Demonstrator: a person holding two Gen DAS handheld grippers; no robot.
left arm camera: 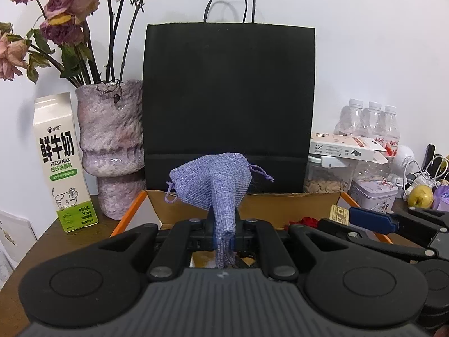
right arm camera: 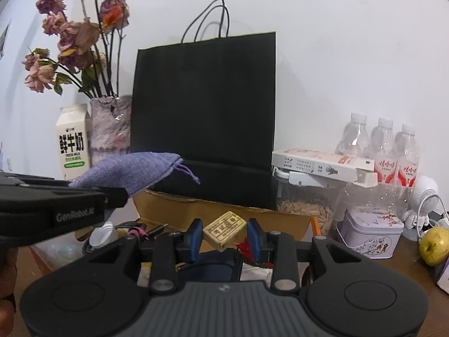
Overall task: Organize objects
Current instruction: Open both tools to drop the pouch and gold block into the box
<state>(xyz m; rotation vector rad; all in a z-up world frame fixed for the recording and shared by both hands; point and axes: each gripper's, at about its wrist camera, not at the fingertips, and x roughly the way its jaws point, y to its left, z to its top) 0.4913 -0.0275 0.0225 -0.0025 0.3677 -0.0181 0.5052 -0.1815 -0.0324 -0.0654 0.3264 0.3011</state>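
- The left tongs (left arm camera: pixel 223 224) are clenched on the bottom corner of a purple woven pouch (left arm camera: pixel 216 179); the pouch rises from the pads and flares out above them, its drawstring mouth pointing up and away.
- The right tongs (right arm camera: pixel 224 236) grasp a small tan block with printed characters (right arm camera: pixel 225 229) between their blue pads (right arm camera: pixel 195 236); the block sits tilted, one corner down.
- Both sets of tongs hover over an open cardboard box (right arm camera: pixel 179 210) with orange edges; in the right wrist view the left tongs and pouch hang to the left, above the box's near corner.
- The box holds a jumble: dark cloth, cables, something red, a white cup-like shape.
- Just behind the box a black paper bag (left arm camera: pixel 228 106) stands upright against the white wall.
- Left of the bag stand a mottled pink vase (left arm camera: pixel 112 146) of dried roses and a milk carton (left arm camera: pixel 63 163) on the wooden surface (left arm camera: pixel 70 241).
- Right of the bag: a jar of seeds, a flat white carton on it, three water bottles (right arm camera: pixel 378 146), a floral tin (right arm camera: pixel 370 233), a yellow-green apple (right arm camera: pixel 433 245).
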